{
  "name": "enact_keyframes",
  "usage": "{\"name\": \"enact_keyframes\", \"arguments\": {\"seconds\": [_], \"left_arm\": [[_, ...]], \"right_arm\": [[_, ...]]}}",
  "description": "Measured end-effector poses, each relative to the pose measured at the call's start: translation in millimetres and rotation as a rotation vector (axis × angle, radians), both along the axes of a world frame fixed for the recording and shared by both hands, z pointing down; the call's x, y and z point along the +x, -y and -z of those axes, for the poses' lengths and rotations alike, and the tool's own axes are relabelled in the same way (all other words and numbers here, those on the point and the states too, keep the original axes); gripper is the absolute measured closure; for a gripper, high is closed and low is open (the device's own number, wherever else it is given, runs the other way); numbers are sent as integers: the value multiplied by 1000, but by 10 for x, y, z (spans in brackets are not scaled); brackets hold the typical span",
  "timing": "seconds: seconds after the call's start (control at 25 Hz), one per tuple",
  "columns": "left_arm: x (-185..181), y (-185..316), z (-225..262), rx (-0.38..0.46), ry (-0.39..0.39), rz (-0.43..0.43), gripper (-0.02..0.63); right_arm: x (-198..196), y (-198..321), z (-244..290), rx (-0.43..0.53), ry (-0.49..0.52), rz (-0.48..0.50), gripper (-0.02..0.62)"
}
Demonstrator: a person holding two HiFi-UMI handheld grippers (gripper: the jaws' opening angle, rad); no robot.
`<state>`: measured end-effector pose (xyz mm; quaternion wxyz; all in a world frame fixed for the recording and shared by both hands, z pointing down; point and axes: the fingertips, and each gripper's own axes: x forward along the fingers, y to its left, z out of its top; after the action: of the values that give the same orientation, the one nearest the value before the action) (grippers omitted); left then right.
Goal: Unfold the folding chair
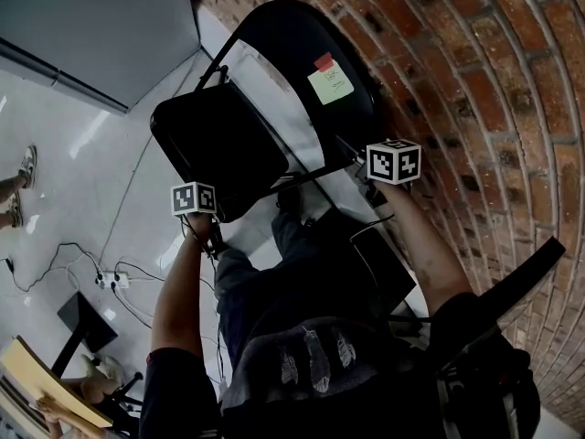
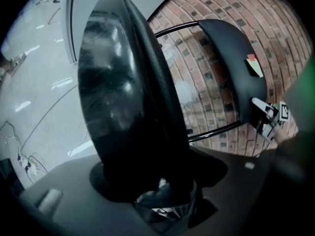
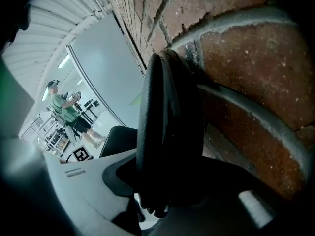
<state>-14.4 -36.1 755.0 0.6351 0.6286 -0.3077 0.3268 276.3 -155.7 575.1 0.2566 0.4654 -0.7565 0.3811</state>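
Left tool [image 2: 158,182] grips the seat [image 2: 123,97], right tool [image 3: 165,183] grips the backrest [image 3: 167,112].

Folding chair [image 1: 215,144] black all over, seat, backrest and frame. Sticky note [image 1: 331,82] pale green with red tab. Brick wall [image 1: 475,62] red-brown, grey mortar lines. Floor [image 1: 82,172] glossy white. Marker cubes [image 1: 394,162] white with black square patterns.

Head view looks steeply down; gripper views closely face the chair [image 1: 219,144].
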Motion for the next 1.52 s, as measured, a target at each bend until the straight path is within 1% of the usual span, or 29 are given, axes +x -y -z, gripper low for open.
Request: {"name": "enact_keyframes", "arguments": {"seconds": [0.12,0.24,0.44,0.6,0.72,0.88,1.08,1.32,1.52], "left_arm": [[-14,6,-32,11,-13,2,276],[-72,-28,-68,-1,11,19,275],[-84,-51,-159,-12,25,38,271],[-65,-31,-200,-13,10,37,268],[-176,-86,-213,-14,20,37,267],[-286,-126,-234,-24,25,52,264],[-324,-168,-272,-50,29,61,256],[-389,-160,-305,-23,34,65,252],[-392,-208,-341,-49,37,73,249]], "right_arm": [[-7,0,-35,-8,8,-1,466],[-30,4,-69,-14,14,8,466],[10,10,-147,-30,29,16,466],[41,-21,-133,-30,21,2,466],[40,-74,-186,-44,12,-11,466],[-64,-67,-175,-55,40,-9,466],[-48,-66,-225,-68,52,-15,466],[-62,-66,-228,-74,64,-24,466],[-23,-82,-255,-85,72,-31,466]]}}
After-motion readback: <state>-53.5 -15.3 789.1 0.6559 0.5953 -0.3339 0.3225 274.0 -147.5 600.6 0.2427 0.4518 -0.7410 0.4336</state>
